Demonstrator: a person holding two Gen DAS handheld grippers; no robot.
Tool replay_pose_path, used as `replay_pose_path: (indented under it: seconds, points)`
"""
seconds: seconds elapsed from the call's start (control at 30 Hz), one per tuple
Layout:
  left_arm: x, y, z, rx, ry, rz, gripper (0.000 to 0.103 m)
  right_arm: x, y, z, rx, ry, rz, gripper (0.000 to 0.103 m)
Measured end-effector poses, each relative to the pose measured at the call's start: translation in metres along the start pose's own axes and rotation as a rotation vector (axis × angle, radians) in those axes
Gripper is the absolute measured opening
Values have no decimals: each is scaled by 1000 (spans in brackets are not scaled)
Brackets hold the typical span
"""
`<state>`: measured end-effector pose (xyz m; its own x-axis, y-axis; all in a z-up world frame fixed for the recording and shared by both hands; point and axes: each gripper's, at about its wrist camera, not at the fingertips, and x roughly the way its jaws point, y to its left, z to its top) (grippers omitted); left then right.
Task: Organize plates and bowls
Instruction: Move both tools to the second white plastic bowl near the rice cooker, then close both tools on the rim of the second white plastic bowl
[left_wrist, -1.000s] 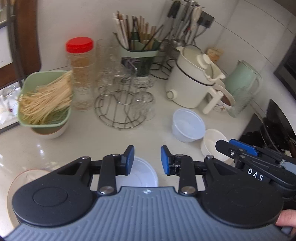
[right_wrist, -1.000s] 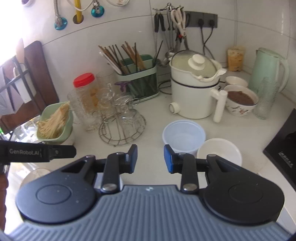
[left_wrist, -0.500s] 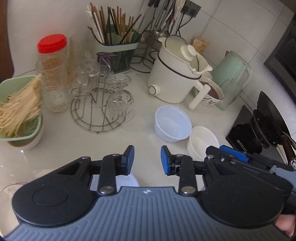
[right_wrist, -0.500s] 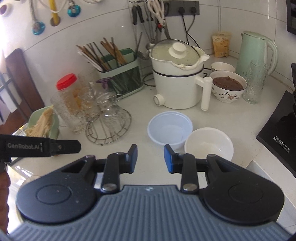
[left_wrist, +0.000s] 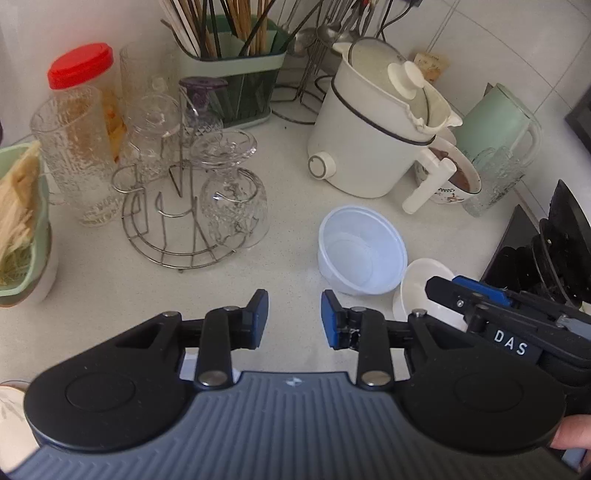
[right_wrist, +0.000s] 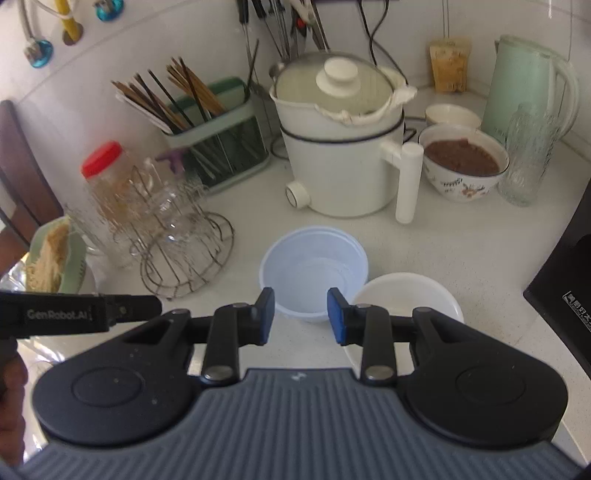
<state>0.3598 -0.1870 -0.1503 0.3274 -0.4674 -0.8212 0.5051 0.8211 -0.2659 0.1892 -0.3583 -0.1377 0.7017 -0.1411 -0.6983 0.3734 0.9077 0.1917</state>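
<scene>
2 bowls touching mid-bench: clear bowl (right_wrist: 314, 271) before the pot (right_wrist: 340, 147), white bowl (right_wrist: 406, 295) nearer the right edge. Left gripper (left_wrist: 291, 319) and right gripper (right_wrist: 301, 314): jaws open, empty, above the bench (left_wrist: 288, 221).

Translucent bluish tub (right_wrist: 314, 271), plain white bowl (right_wrist: 406, 295), white speckled tabletop (left_wrist: 280, 266); red-lidded jar (left_wrist: 81, 66), pale green kettle (right_wrist: 524, 85), white pot (right_wrist: 340, 155), flower-patterned bowl (right_wrist: 463, 177) of brown, blue claw pads (right_wrist: 266, 314)
</scene>
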Motion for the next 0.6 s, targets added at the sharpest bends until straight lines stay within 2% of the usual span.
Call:
replay_pose_path:
  seconds: [0.3,0.6]
  points:
    - [45,-6,18,-38,52,8,36,34,-19,17,5,46,-1,34]
    - [78,-23,34,0,90,11,36,66,-44,29,38,100,-18,34]
